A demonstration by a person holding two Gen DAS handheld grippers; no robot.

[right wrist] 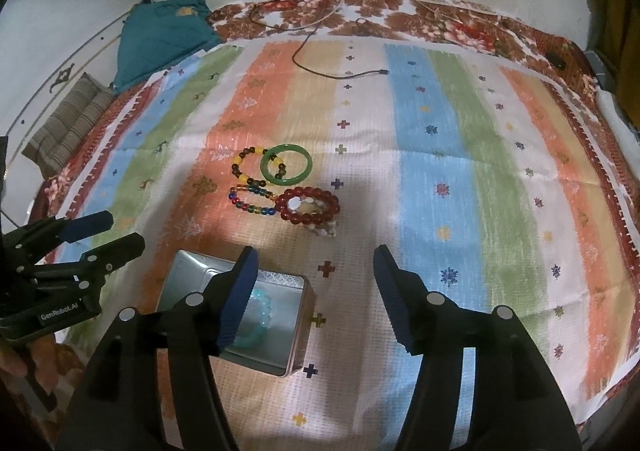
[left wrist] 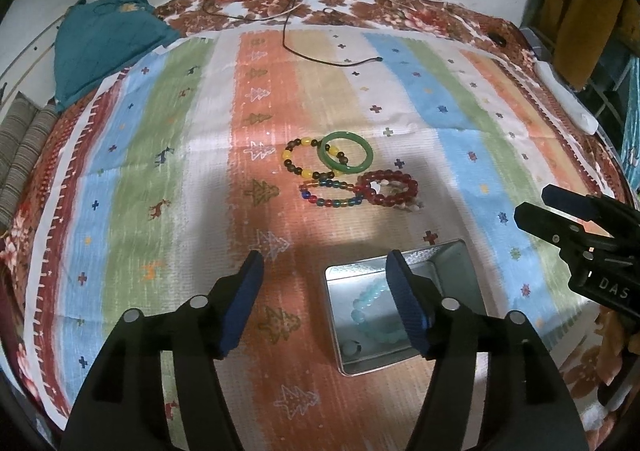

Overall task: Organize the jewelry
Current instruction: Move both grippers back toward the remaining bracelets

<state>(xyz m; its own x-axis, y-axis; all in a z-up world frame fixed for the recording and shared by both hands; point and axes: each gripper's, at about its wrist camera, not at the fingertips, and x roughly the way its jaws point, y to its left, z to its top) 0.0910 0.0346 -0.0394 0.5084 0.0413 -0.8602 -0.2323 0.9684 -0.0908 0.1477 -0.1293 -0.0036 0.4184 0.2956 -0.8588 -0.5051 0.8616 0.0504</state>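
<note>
Several bracelets lie together on the striped cloth: a green bangle [left wrist: 347, 153] [right wrist: 285, 164], a yellow-and-dark bead bracelet [left wrist: 298, 161] [right wrist: 246, 167], a multicoloured bead bracelet [left wrist: 330, 195] [right wrist: 252, 201] and a dark red bead bracelet [left wrist: 388, 189] [right wrist: 309, 206]. Nearer me stands an open silver tin [left wrist: 460, 275] [right wrist: 298, 327] with a pale blue bead bracelet [left wrist: 370, 315] [right wrist: 256, 311] inside. My left gripper [left wrist: 324, 269] is open above the tin's left side, nothing between its fingers. My right gripper [right wrist: 314, 265] is open just right of the tin, also holding nothing.
A black cable [left wrist: 296, 47] [right wrist: 316, 69] trails over the far part of the cloth. A teal cloth [left wrist: 100, 39] [right wrist: 160, 39] and a striped cushion [left wrist: 22, 155] [right wrist: 66, 127] sit at the far left. A white object [left wrist: 568, 99] lies at the right edge.
</note>
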